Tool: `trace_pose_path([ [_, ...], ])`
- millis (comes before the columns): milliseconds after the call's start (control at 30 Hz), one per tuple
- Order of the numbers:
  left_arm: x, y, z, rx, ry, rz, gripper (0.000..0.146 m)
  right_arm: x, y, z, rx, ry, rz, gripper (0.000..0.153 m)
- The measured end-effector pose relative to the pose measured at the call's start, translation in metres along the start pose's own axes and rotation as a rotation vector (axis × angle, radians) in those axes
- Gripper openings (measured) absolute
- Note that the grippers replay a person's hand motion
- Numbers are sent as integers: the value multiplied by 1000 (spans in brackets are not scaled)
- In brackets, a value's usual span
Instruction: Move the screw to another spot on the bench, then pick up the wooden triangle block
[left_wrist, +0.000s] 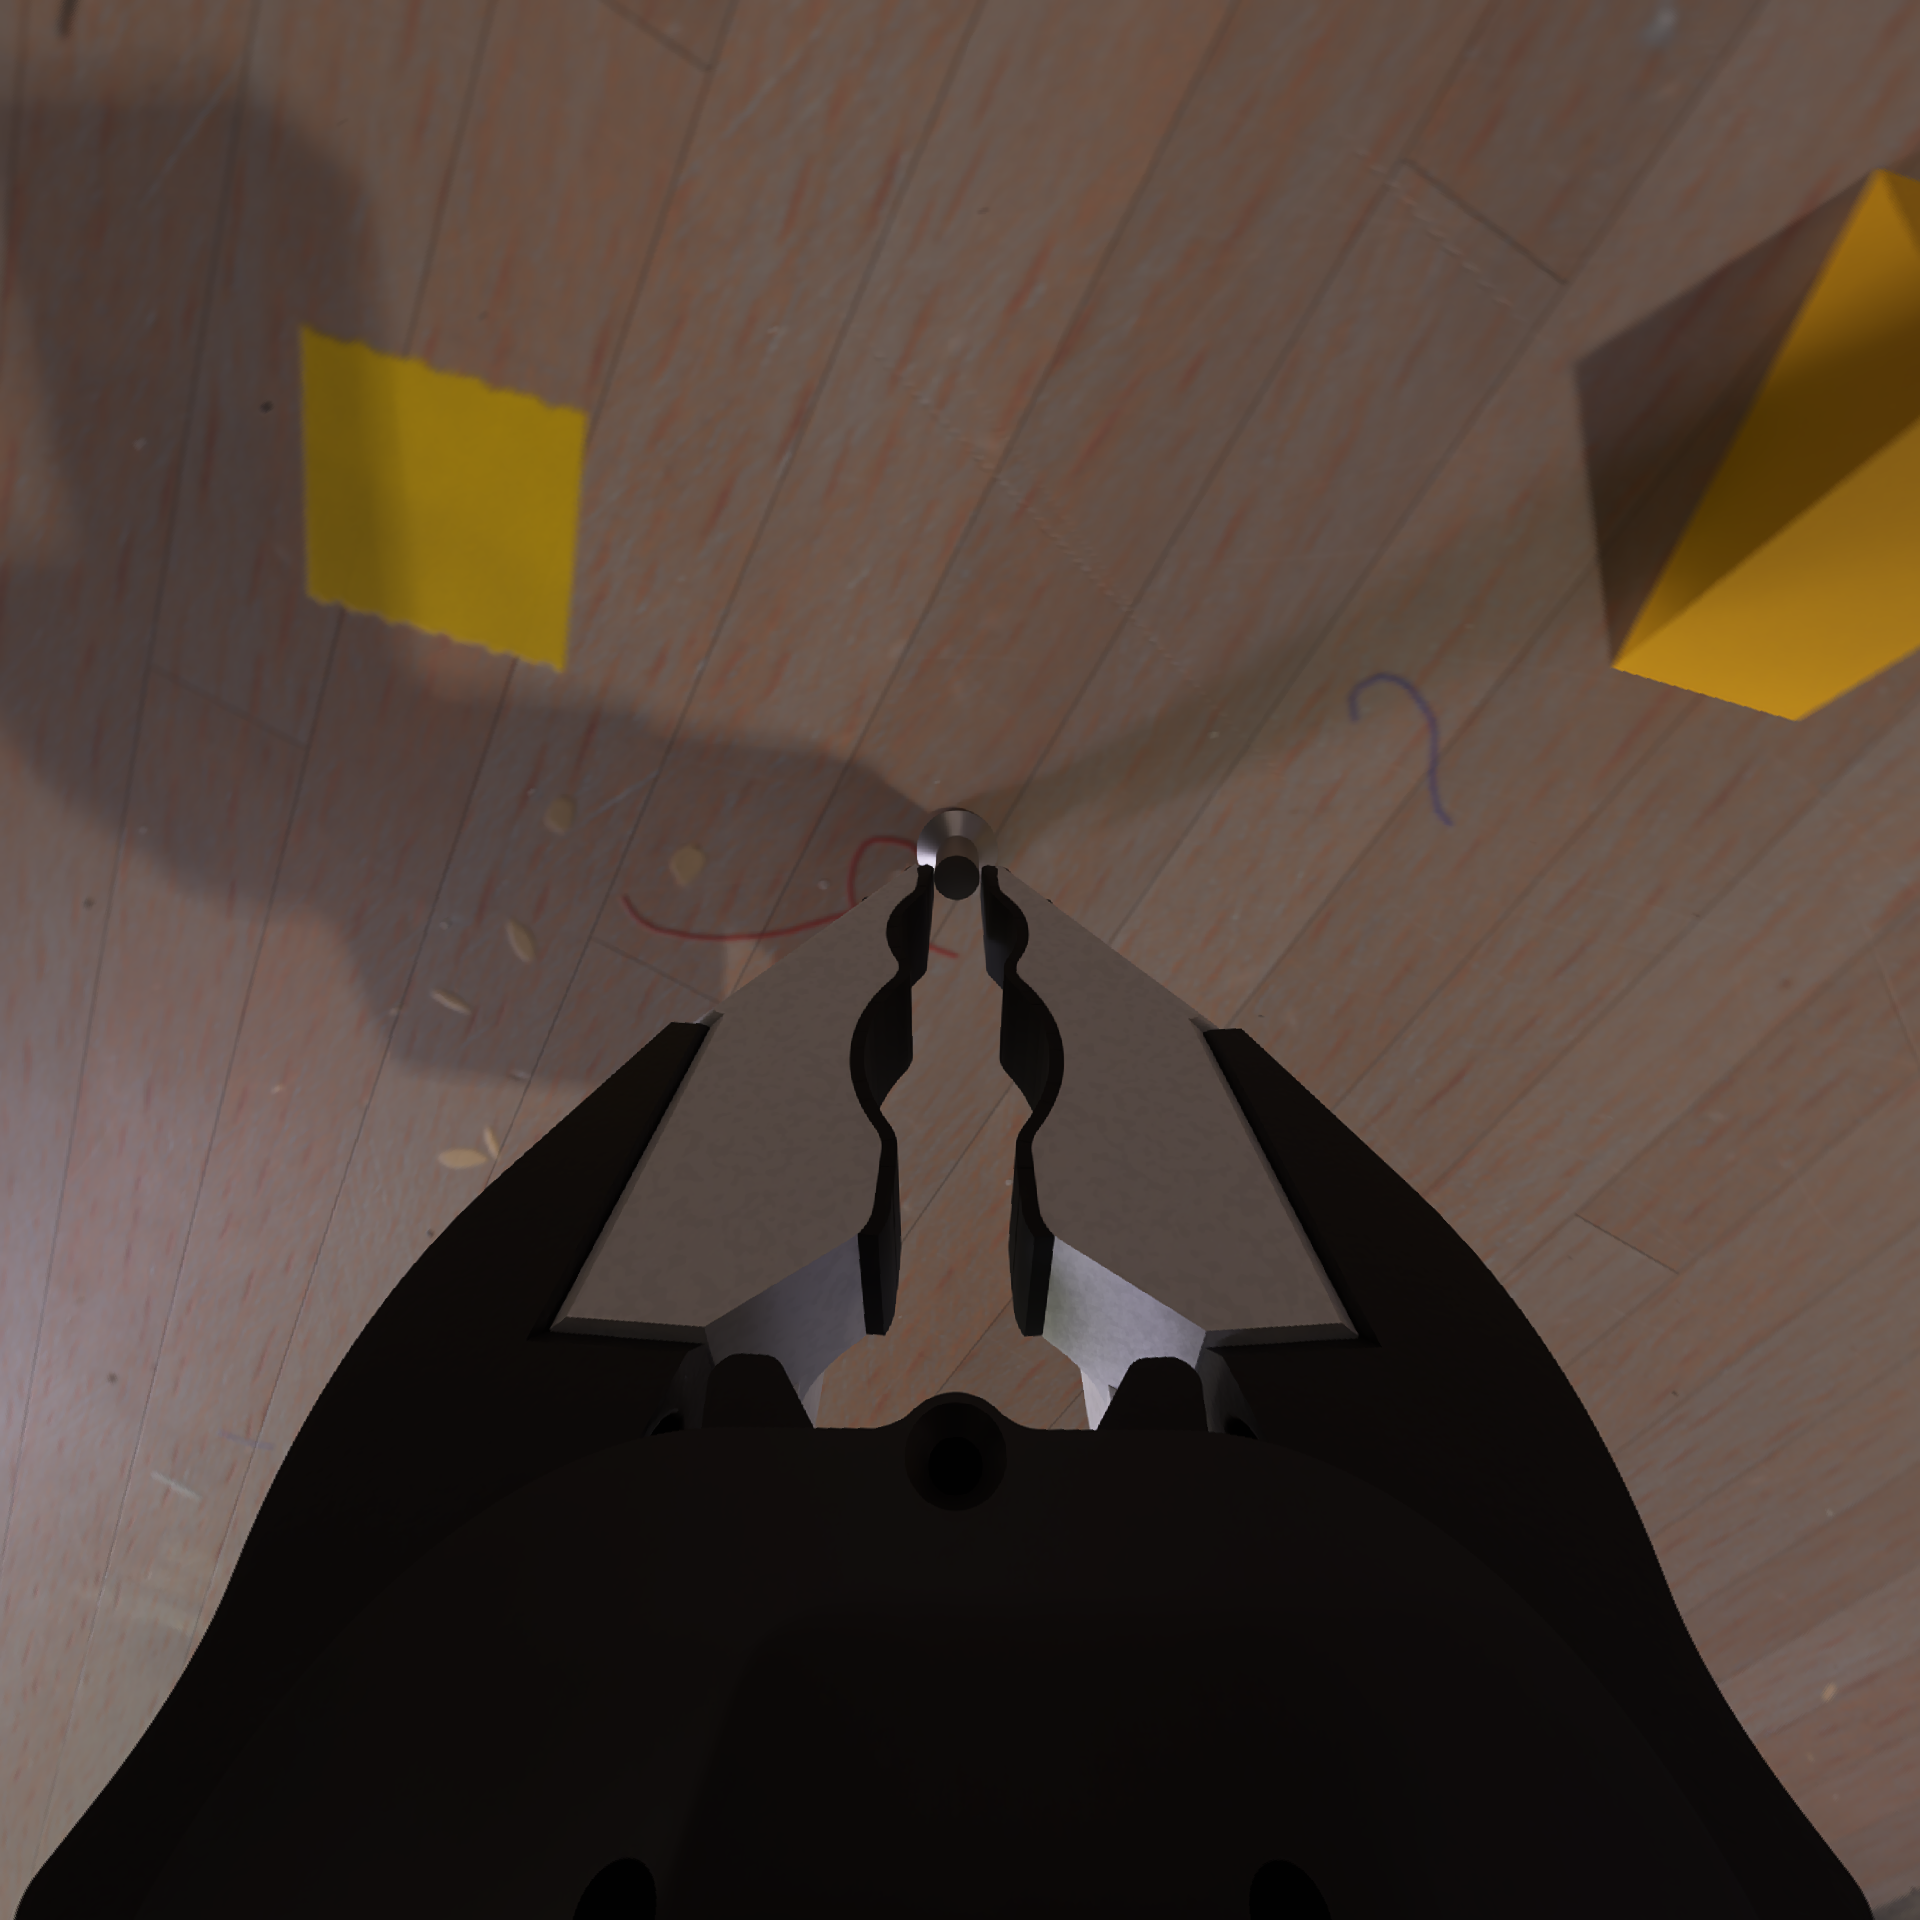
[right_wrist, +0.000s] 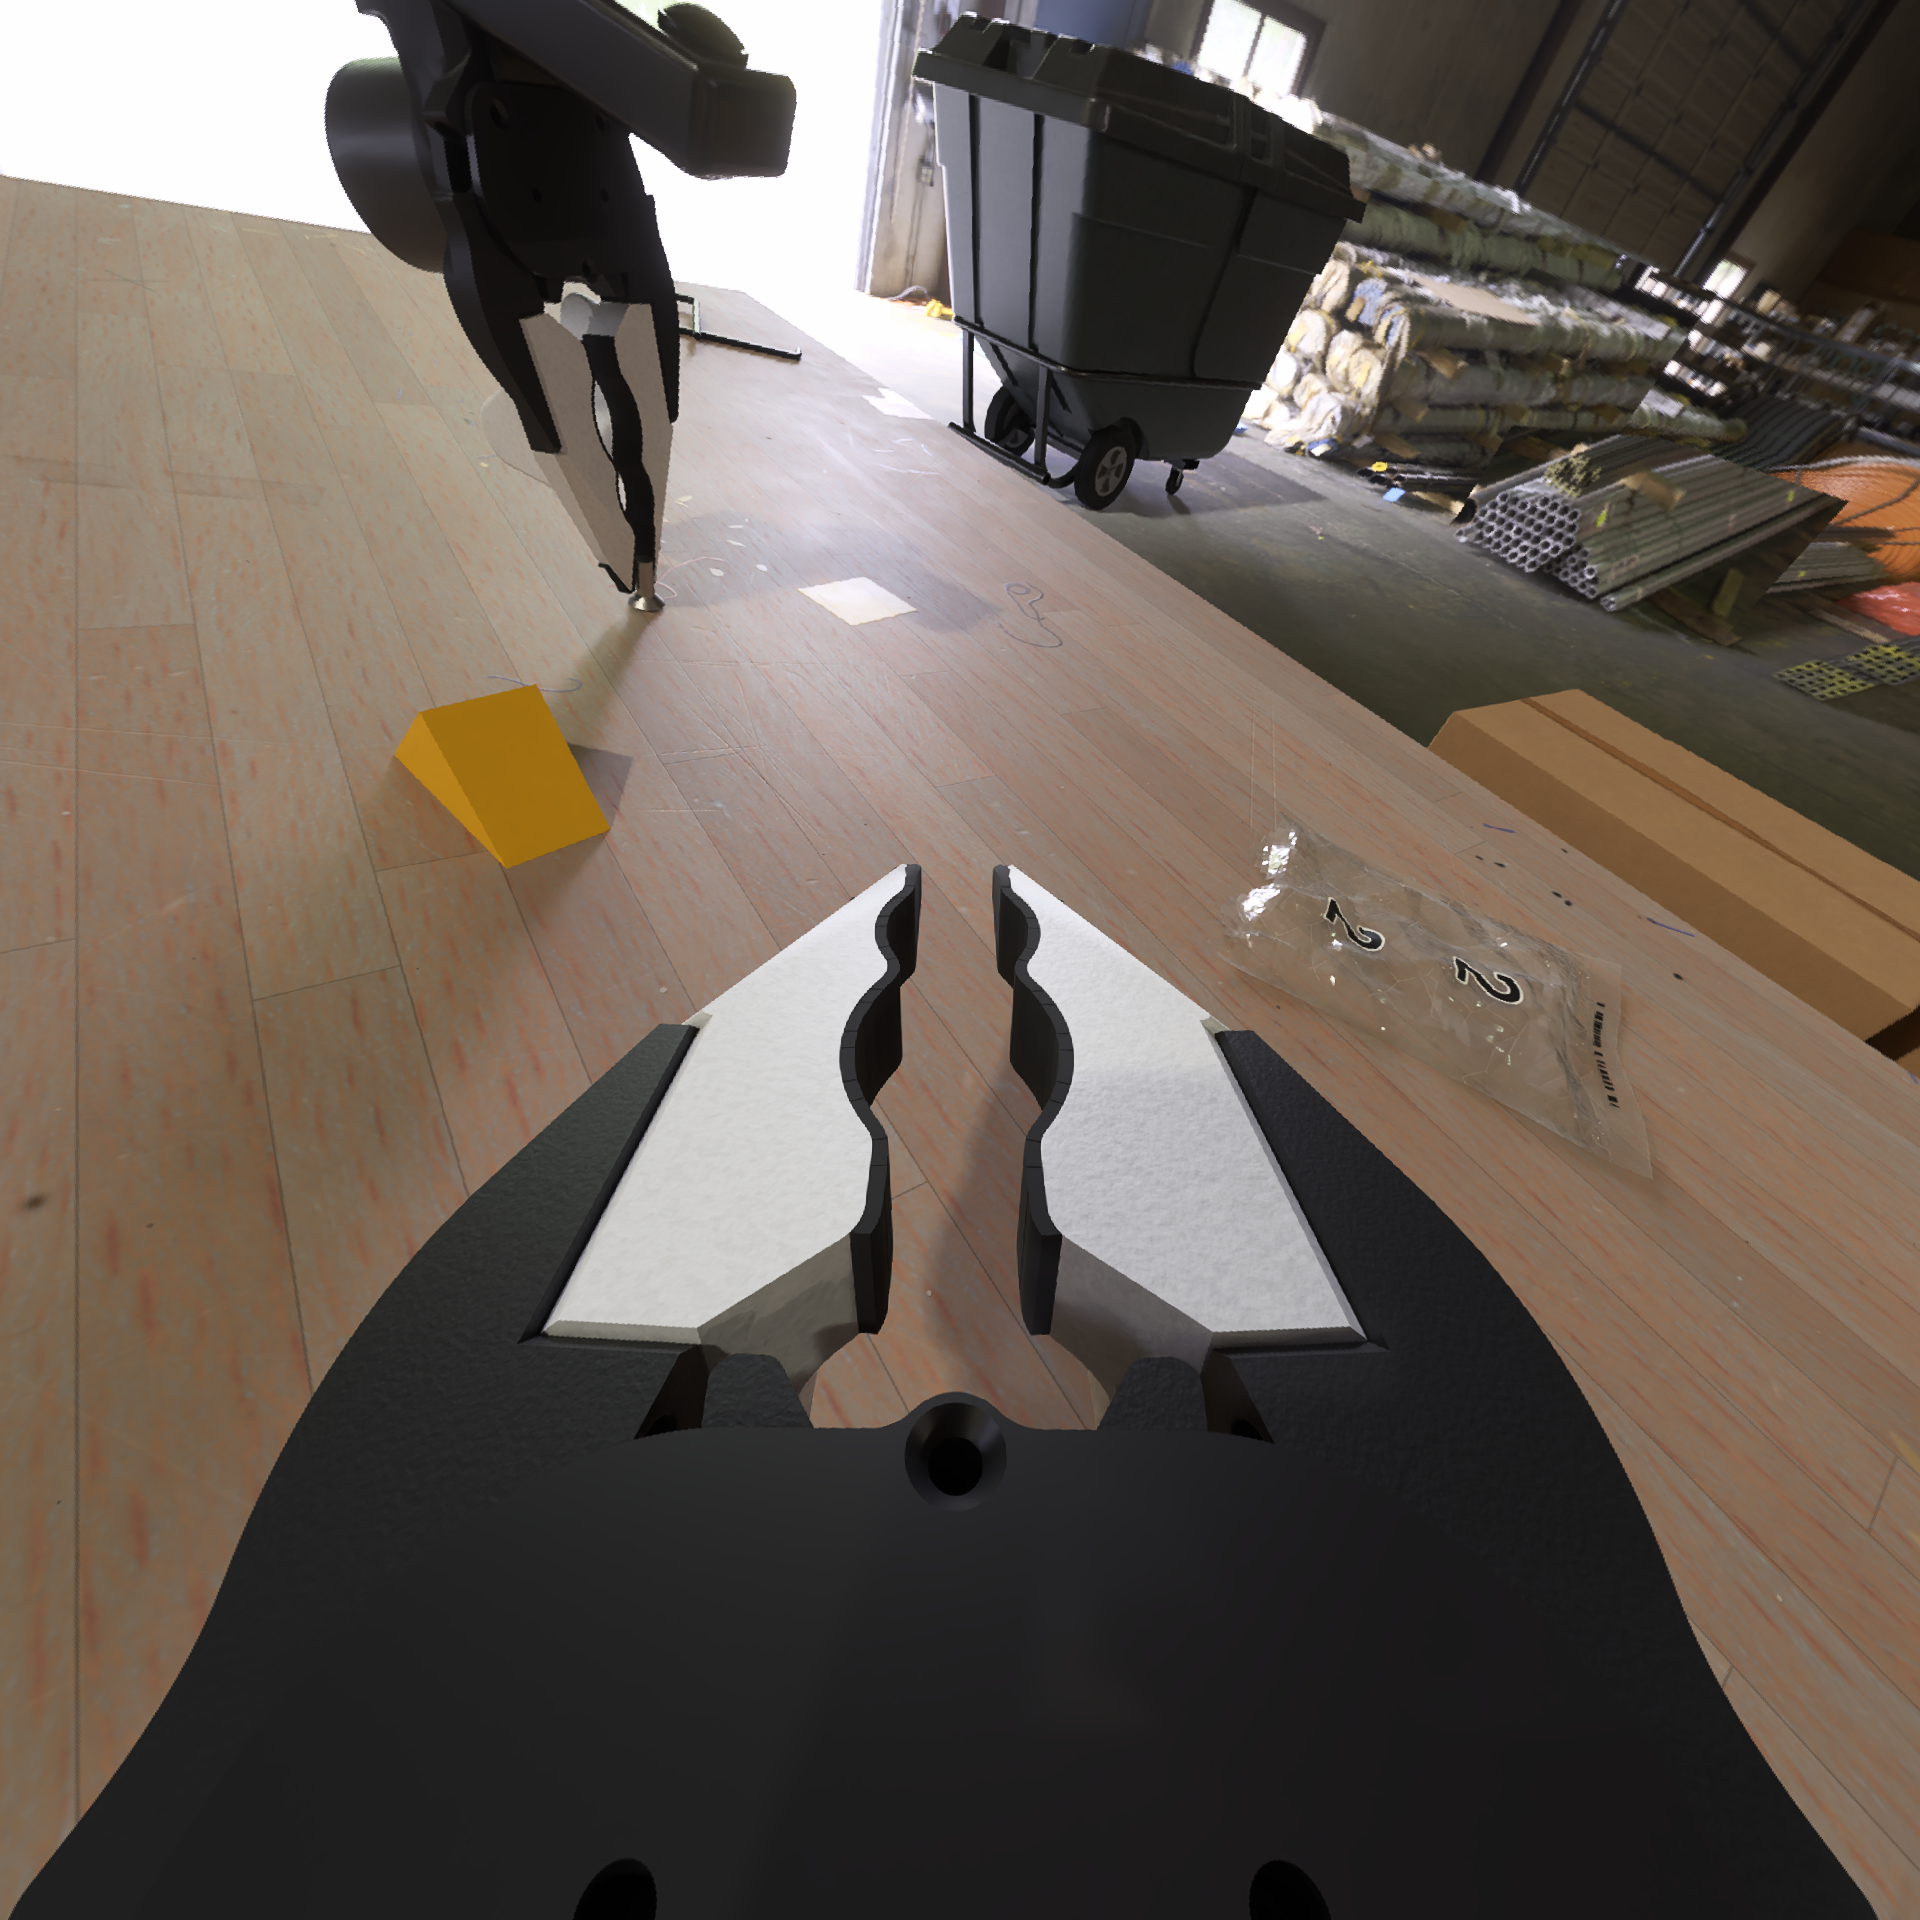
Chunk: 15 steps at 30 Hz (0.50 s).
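Observation:
The screw (left_wrist: 956, 868) is small and metal, and stands head down on the wooden bench (left_wrist: 1143, 416). My left gripper (left_wrist: 954, 883) points down at the bench and is shut on the screw's shank. The right wrist view shows the left gripper (right_wrist: 636, 569) with the screw (right_wrist: 647, 594) at its tips, at or just above the bench surface. The wooden triangle block (left_wrist: 1766, 468) is a yellow wedge lying to the right of the screw; it also shows in the right wrist view (right_wrist: 504, 774). My right gripper (right_wrist: 956, 883) hovers over the bench, jaws a little apart and empty, nearer than the block.
A yellow paper square (left_wrist: 442, 499) lies flat to the left of the screw. A clear plastic bag (right_wrist: 1434, 997) and a cardboard box (right_wrist: 1714, 831) sit near the bench's right edge. A dark wheeled bin (right_wrist: 1122, 239) and stacked pipes (right_wrist: 1621, 530) stand on the floor beyond.

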<state>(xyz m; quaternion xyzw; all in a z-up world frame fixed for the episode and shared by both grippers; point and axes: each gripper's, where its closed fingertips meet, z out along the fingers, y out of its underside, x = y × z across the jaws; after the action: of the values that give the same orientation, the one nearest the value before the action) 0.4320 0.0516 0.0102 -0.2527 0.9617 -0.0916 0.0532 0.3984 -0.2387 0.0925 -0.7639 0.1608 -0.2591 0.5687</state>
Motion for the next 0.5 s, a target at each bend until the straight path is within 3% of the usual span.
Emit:
trace_pose_path([
  [133,34,-12,-7,65,107,68,8,-1,0,0,-1,-4,-7,14],
  [300,141,-36,-27,192,317,263,8,-2,0,0,-3,-8,-10,14],
  [400,178,-36,-21,186,296,355,8,-5,1,2,-7,-15,-13,13],
  [500,187,-31,-10,158,269,372,8,-7,2,3,-14,-21,-18,14],
])
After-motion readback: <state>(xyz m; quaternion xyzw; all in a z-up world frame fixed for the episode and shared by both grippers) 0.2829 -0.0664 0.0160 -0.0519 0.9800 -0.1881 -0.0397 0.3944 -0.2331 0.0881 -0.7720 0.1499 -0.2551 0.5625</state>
